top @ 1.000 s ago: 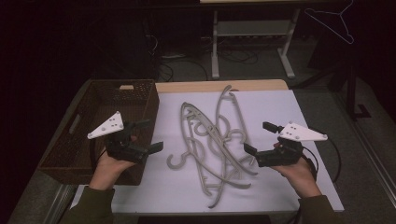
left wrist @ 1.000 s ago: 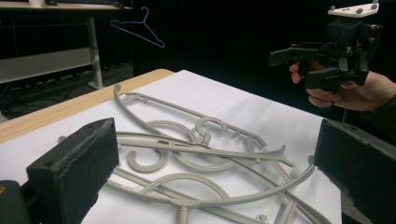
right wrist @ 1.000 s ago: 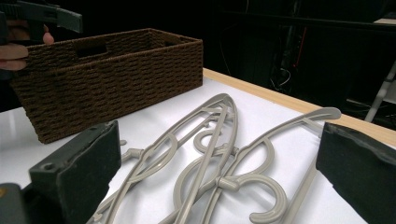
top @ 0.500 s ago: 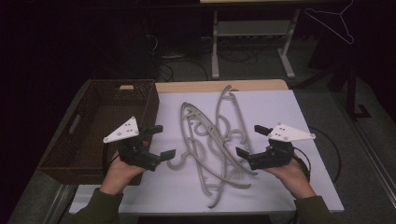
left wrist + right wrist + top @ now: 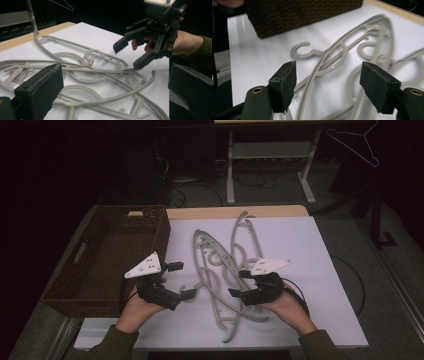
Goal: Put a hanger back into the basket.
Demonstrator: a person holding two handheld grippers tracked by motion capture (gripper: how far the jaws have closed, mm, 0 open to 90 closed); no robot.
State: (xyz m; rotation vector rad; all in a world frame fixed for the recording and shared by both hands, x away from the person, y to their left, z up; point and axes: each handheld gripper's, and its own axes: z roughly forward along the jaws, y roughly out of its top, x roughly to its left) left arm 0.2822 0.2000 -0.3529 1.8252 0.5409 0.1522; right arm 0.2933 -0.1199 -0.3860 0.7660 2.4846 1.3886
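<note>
The wicker basket [image 5: 107,255] sits at the table's left (interior dim, contents unreadable). The left gripper [image 5: 181,280] is spread wide, empty, just left of the grey hangers [image 5: 220,270], which lie tangled mid-table. The right gripper [image 5: 239,283], jaws just narrowing, straddles the pile; whether its pads touch a hanger is unclear.

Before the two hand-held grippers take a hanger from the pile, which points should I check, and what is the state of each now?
1. Left hand-held gripper open, nothing between its pads: ok.
2. Right hand-held gripper not yet pressing a hanger, though its jaws have just been closing: ok.
3. Hanger pile easy to separate: not ok, the hangers lie tangled and crossed.
4. Free hanger hook reachable on the white sheet: ok.
5. Basket beside the pile with room inside: ok.
6. Which hanger lies on top: cannot tell.
</note>
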